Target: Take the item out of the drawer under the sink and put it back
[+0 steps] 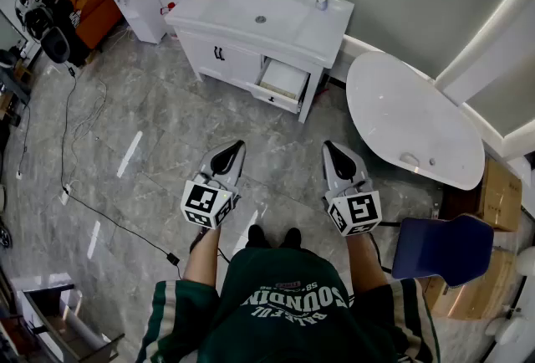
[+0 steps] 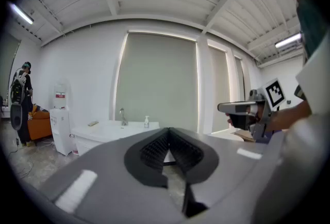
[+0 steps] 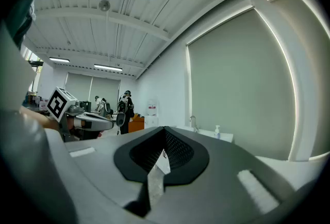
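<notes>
Your left gripper [image 1: 228, 154] & right gripper [image 1: 338, 154] sit lower centre of head view, both w/ jaws pressed together, nothing between. The drawer [image 1: 282, 83] under the sink [image 1: 261, 12] stands pulled out, upper centre; can't tell what's inside.

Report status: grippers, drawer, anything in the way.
Left gripper and right gripper shut, empty, well short of the sink. Drawer under it open, contents unclear. Floor between bare.
</notes>
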Motion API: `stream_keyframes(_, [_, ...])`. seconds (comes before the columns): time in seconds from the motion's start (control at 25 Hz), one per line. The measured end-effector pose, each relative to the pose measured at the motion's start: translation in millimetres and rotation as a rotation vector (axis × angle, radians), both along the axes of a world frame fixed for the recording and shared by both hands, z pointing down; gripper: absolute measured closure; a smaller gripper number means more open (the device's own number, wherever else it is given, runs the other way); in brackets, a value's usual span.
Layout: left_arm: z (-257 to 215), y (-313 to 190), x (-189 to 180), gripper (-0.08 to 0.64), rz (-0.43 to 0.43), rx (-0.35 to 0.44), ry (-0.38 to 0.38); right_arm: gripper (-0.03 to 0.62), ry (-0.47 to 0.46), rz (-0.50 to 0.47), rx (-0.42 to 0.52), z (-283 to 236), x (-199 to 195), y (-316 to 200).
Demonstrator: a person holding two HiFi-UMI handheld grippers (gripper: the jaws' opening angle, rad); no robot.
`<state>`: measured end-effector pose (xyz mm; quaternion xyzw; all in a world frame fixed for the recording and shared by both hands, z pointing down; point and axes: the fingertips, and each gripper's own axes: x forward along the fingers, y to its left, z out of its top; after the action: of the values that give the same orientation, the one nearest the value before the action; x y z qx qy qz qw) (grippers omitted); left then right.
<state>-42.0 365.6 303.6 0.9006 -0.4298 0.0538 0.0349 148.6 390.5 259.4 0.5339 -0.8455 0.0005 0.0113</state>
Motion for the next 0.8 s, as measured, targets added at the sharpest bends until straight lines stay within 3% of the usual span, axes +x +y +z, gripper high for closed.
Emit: stream_keyframes(0.8, [8.1,2.6,-11.9,0.511,0.006,-0.014,0.002,0.591,-0.015,-0.014,-0.028,6.2,-16.0,-2.1])
